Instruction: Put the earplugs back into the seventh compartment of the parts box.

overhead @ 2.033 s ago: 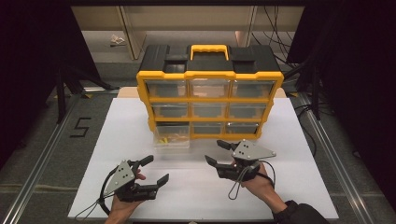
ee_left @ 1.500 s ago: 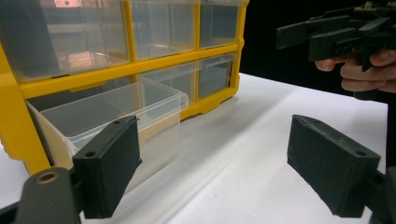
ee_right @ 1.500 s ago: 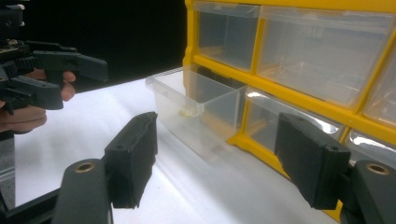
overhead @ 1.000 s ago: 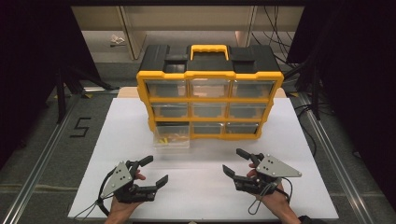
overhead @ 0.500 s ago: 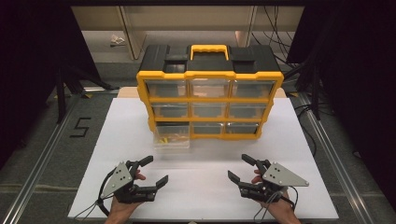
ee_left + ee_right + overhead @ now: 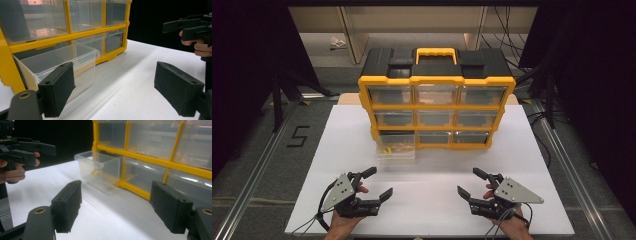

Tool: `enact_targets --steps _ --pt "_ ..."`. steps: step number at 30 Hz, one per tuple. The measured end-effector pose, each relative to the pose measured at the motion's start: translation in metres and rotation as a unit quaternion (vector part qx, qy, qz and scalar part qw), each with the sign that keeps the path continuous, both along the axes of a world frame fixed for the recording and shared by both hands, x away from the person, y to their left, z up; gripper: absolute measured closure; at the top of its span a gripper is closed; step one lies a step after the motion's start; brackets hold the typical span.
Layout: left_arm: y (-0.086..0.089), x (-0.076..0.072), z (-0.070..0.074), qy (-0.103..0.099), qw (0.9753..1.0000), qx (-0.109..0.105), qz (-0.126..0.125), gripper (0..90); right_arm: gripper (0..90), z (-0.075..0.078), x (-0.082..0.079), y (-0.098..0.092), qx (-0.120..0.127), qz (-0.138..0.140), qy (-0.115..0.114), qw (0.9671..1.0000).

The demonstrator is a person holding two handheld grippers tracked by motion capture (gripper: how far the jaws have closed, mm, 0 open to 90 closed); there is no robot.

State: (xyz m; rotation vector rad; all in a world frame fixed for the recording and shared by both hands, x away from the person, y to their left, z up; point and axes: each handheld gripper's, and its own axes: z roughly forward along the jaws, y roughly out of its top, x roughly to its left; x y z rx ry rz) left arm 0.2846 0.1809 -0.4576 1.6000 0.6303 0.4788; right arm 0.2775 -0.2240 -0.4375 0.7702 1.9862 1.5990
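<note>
In the high view our forearms are cut off by the bottom edge, so we see little more than the hands behind the left gripper [image 6: 373,184] and the right gripper [image 6: 472,183]. The small yellowish bits in the pulled-out clear drawer [image 6: 395,148] are too small for us to identify, and in the right gripper view they are just a blurred yellow spot [image 6: 95,172]. We cannot tell what the shut drawers of the yellow organizer [image 6: 436,79] hold; their fronts are hazy. In the left gripper view the organizer [image 6: 7,67] runs off the top and left edges, and our own jaws are cropped at the bottom.
</note>
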Motion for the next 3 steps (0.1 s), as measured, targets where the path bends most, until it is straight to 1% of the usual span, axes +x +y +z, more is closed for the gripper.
enact_targets --steps 3 --pt "0.0001 -0.0003 0.0001 -0.001 1.0000 0.001 -0.001 16.3 26.6 -0.0002 0.0006 0.0003 0.001 0.000 0.000 1.0000"
